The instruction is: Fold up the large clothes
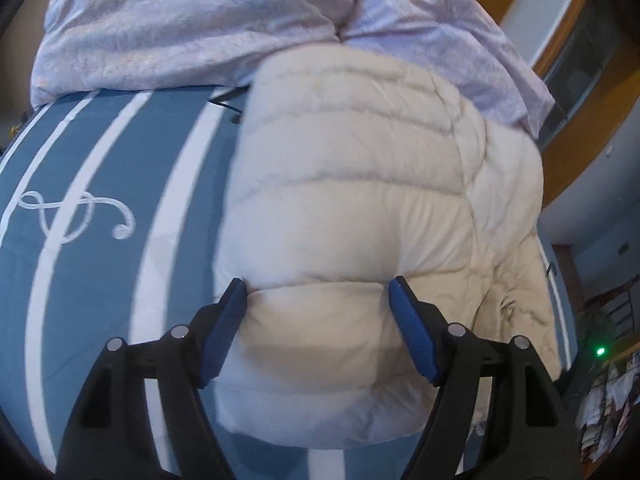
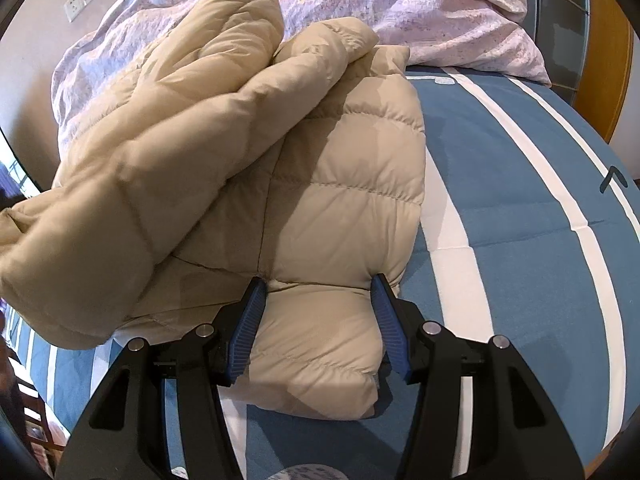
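Note:
A cream quilted puffer jacket [image 1: 360,184] lies on the blue and white striped bed cover [image 1: 96,160]. My left gripper [image 1: 318,292] has its blue pads pressed into the jacket's near hem, squeezing a bulge of padding between them. In the right wrist view the same jacket [image 2: 320,184] looks beige, with one sleeve [image 2: 168,152] thrown across its body to the left. My right gripper [image 2: 318,284] pinches the near corner of the jacket, the padding bulging between the blue pads.
A rumpled lilac duvet [image 1: 192,28] lies at the head of the bed, also in the right wrist view [image 2: 420,4]. Bare striped cover [image 2: 540,220] lies to the right of the jacket. A wooden bed frame [image 1: 576,152] and room clutter are to the right.

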`<state>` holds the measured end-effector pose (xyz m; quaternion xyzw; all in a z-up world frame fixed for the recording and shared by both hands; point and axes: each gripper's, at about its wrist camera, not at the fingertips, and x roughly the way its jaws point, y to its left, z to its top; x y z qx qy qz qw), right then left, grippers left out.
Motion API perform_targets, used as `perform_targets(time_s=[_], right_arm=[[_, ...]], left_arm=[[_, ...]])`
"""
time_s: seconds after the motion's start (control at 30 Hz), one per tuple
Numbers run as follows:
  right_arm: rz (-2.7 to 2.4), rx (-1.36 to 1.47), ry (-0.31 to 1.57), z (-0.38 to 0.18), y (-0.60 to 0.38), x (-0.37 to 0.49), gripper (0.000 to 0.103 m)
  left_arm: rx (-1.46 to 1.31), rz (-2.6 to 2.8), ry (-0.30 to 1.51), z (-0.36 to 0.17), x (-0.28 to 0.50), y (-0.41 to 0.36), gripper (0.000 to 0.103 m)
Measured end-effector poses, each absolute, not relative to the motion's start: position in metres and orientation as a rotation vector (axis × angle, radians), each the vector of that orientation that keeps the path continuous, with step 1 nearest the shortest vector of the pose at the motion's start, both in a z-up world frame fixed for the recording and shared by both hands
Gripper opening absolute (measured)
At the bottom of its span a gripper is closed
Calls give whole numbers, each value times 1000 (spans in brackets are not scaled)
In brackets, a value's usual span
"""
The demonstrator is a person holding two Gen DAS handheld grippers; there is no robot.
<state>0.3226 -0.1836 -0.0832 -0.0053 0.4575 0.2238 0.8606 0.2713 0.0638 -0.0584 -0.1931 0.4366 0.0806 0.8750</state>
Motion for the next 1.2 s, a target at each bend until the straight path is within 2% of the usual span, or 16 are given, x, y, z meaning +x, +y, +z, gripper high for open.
perform_targets(time_s=[0.37, 0.6, 0.73, 0.83, 0.97, 1.2], right_arm=[[482, -4, 942, -81, -203, 329, 56], [378, 53, 849, -38, -244, 340, 55], [413, 93, 790, -9, -242, 346, 49], [464, 101, 770, 4, -223, 353, 40], [509, 106, 774, 1, -196, 358, 29], [479, 42, 823, -27, -188, 346, 22]], left_arm=[[-370, 121, 917, -76, 296, 13, 79], [-400, 97, 918, -82, 300, 15, 80], [-398, 88, 914, -83, 303, 15, 81], [-394, 81, 912, -84, 303, 16, 81], [-390, 73, 910, -84, 302, 17, 81], [-392, 66, 905, -84, 300, 20, 81]])
